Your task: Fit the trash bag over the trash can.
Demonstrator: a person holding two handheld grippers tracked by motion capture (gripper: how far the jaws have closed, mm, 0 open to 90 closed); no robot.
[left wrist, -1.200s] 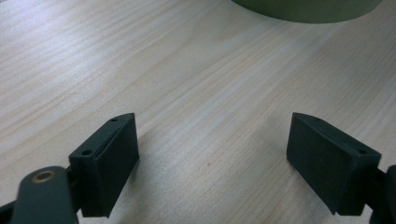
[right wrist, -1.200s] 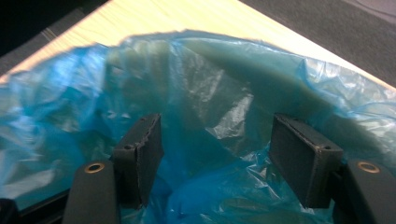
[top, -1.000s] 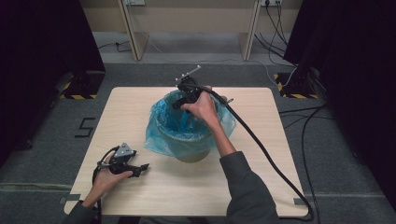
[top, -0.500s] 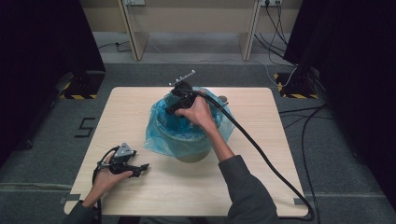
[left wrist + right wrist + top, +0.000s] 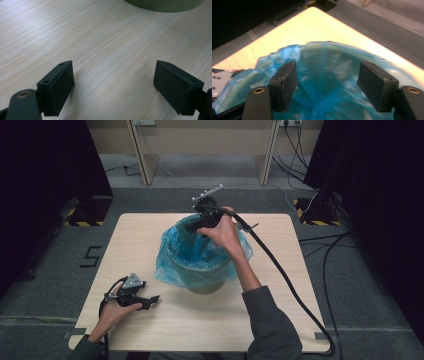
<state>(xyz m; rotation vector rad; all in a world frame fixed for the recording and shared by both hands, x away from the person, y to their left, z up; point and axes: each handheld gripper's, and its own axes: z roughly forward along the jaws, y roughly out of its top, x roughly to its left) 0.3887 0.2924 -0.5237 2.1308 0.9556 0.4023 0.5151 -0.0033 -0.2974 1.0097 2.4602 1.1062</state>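
Note:
A green bin lined with a blue plastic bag stands in the middle of the wooden table. My right gripper hovers over the bin's far rim, open, with nothing between its jaws; in the right gripper view the blue bag lies below the open right gripper. My left gripper rests low at the table's front left, open and empty. In the left gripper view its open left gripper points over bare wood toward the bin's base.
A thick black cable trails from the right gripper across the table's right side to the front right corner. Desk legs and loose cables lie on the grey floor beyond the table. Black curtains stand at both sides.
The right gripper has shifted left over the bin's opening and dropped a little toward the bag. The left gripper has stayed put.

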